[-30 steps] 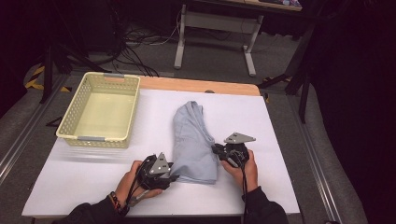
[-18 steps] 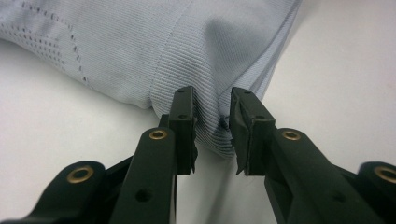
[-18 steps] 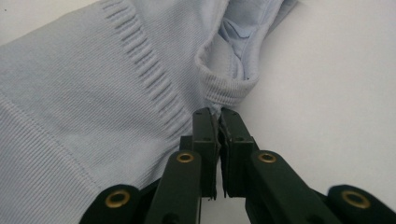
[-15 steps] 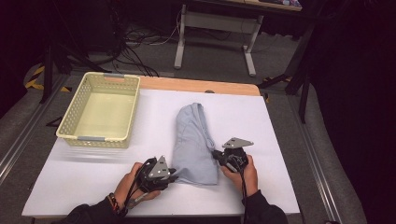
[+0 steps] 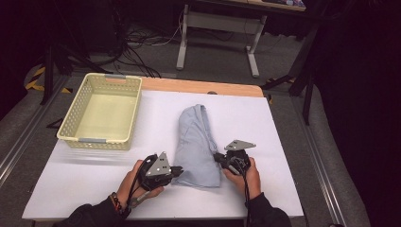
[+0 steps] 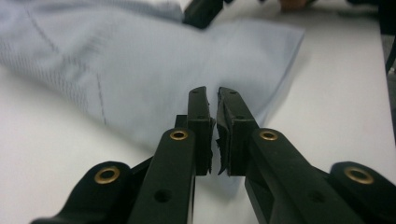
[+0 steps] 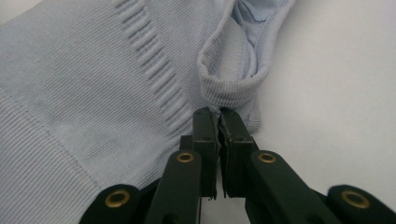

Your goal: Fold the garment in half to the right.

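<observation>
**Pinching the near end of a folded garment from both sides**

Lying between the two grippers, the light-blue folded garment is stretched with its long axis running away from them, toward the far table edge. The left gripper, its jaws just closed, is clamped on the smooth near-left corner; the right gripper is shut on the ribbed hem opposite. Both hands are equally near. Fine ribbed knit is seen. A cream perforated basket stands well left on the white table.
</observation>
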Available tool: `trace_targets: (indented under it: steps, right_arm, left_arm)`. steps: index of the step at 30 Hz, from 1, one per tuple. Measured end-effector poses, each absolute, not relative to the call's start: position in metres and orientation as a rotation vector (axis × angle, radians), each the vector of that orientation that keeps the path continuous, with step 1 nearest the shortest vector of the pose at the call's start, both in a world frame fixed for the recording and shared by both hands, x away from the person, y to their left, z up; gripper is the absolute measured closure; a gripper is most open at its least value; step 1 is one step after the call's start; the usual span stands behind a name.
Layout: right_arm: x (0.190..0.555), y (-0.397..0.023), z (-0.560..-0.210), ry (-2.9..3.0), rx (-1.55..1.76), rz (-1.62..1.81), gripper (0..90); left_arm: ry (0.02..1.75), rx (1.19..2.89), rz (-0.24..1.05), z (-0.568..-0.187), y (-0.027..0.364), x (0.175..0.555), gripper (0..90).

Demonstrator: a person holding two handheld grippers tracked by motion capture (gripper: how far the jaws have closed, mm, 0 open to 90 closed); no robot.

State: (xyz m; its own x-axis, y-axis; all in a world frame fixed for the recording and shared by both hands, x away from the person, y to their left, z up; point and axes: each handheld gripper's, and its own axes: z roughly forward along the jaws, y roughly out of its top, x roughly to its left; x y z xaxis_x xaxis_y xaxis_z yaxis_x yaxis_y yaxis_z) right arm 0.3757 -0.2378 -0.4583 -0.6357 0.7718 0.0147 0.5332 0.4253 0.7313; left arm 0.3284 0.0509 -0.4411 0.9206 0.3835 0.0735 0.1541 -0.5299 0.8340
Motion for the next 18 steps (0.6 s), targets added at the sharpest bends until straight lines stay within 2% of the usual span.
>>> trace_targets:
  steps: [6, 13, 18]
  right_arm:
    - [0.376, -0.239, -0.459, 2.359, 1.145, 1.053, 85.5]
    - [0.375, -0.238, -0.459, 2.363, 1.128, 1.049, 85.4]
    - [0.375, -0.235, -0.457, 2.373, 1.085, 1.005, 84.8]
  left_arm:
    - [0.399, 2.137, 0.323, -0.449, 0.025, 0.348, 87.4]
    - [0.421, 2.1, 0.391, -0.449, 0.019, 0.36, 85.0]
    - [0.448, 2.194, 0.327, -0.463, 0.016, 0.37, 86.0]
